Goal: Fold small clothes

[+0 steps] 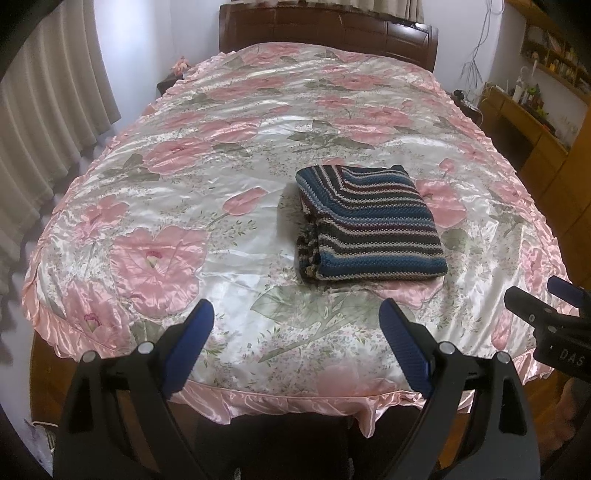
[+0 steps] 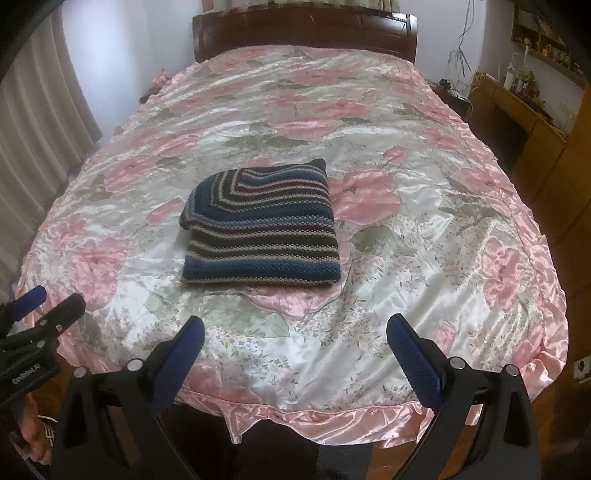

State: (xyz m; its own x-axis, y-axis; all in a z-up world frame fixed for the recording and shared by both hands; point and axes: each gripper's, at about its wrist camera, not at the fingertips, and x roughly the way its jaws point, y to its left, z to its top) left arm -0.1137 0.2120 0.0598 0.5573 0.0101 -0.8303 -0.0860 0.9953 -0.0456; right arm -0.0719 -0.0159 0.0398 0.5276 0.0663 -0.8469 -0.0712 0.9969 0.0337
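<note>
A striped knit garment [image 1: 367, 223] in blue, black, maroon and cream lies folded into a thick rectangle on the pink floral bedspread [image 1: 207, 206]. In the right wrist view the same garment [image 2: 260, 230] sits left of centre. My left gripper [image 1: 297, 314] hovers open over the near edge of the bed, well short of the garment, with nothing between its blue pads. My right gripper [image 2: 295, 328] is also open and holds nothing, at a similar distance from the fold. Each gripper shows at the edge of the other's view: the right one [image 1: 535, 299], the left one [image 2: 55, 299].
The bed [image 2: 406, 236] has a dark wooden headboard [image 1: 325, 31] at the far end. Curtains [image 1: 44, 122] hang on the left. A wooden desk and shelves [image 1: 535, 122] with small items stand on the right. The frilled bedspread edge [image 2: 332, 415] lies just below the grippers.
</note>
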